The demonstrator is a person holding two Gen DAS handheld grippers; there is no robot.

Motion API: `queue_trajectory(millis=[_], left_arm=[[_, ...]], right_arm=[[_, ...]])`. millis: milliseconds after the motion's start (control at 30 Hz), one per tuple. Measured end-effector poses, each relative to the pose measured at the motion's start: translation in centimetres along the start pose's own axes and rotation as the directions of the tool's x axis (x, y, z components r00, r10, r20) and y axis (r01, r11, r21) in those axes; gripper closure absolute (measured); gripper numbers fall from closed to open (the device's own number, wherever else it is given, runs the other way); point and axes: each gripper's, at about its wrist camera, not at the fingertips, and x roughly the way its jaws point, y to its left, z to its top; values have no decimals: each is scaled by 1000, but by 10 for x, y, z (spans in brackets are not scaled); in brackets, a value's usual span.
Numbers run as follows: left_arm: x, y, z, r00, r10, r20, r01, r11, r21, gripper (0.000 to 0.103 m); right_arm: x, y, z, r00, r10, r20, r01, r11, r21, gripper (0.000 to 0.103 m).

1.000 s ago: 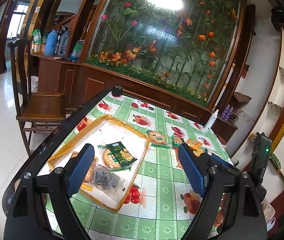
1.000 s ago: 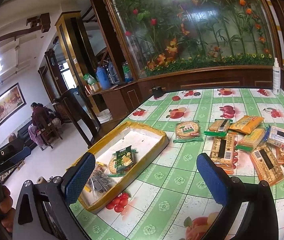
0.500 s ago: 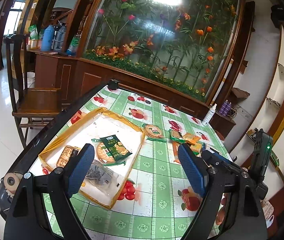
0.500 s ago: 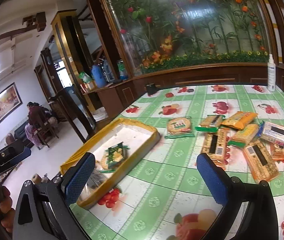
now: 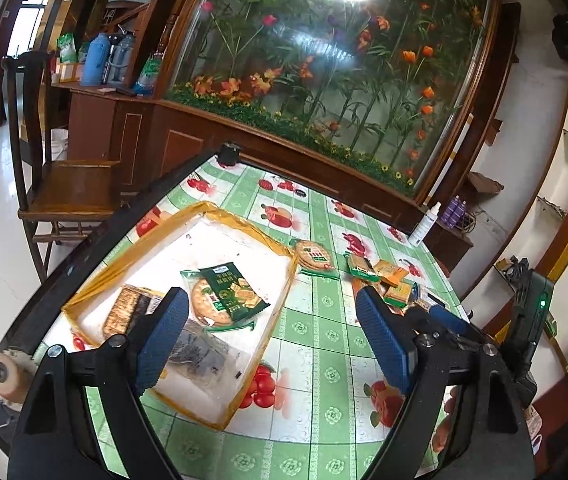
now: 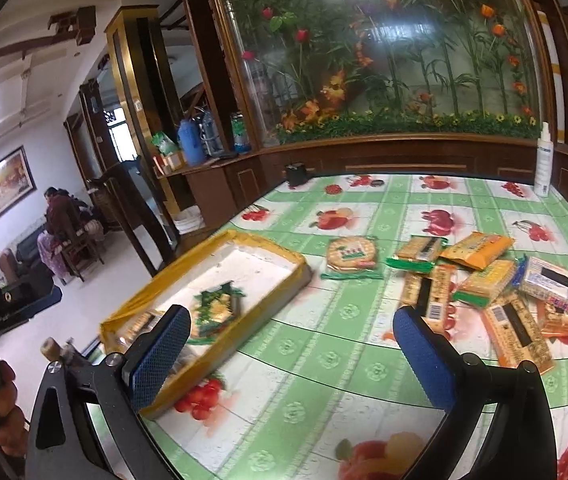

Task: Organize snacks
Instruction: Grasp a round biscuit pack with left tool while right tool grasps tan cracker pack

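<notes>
Snack packets (image 5: 223,298) in the yellow-rimmed tray (image 5: 243,222), others (image 6: 484,280) loose beside it.

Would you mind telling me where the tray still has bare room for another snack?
The far half of the yellow-rimmed tray, beyond the green cracker pack, is bare white. The near end is crowded with the brown cracker pack and a clear bag. The tablecloth between tray and snack pile is also open.
</notes>
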Motion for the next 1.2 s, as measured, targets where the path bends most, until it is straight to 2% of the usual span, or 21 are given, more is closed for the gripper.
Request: queue_trajectory(millis=[100, 233, 367, 567, 733, 800, 933, 1200], left_arm=[[17, -10, -3, 1000, -8, -29, 8, 1000, 7, 17], [54, -33, -12, 995, -23, -92, 28, 998, 56, 17], [98, -62, -22, 984, -43, -175, 63, 991, 114, 17], [163, -113, -33, 968, 44, -247, 26, 962, 273, 17], [214, -125, -27, 956, 99, -277, -14, 956, 294, 17], [232, -126, -19, 953, 113, -282, -26, 955, 294, 17], [260, -135, -6, 953, 183, -242, -93, 935, 342, 17], [327, -138, 13, 923, 276, -269, -166, 914, 370, 17]], right_arm=[[1, -19, -3, 999, -13, -32, 13, 1000, 24, 1], [-13, -53, -10, 994, -98, -44, 99, 994, 35, 1], [-16, -102, -26, 979, -175, -107, 186, 977, 105, 1], [-14, -157, -39, 951, -255, -174, 280, 950, 141, 1], [13, -175, -30, 939, -257, -228, 284, 955, 90, 9], [23, -180, -28, 937, -252, -243, 278, 957, 81, 18], [40, -190, -26, 932, -243, -268, 271, 960, 74, 18], [54, -198, -22, 928, -240, -285, 267, 962, 61, 18]])
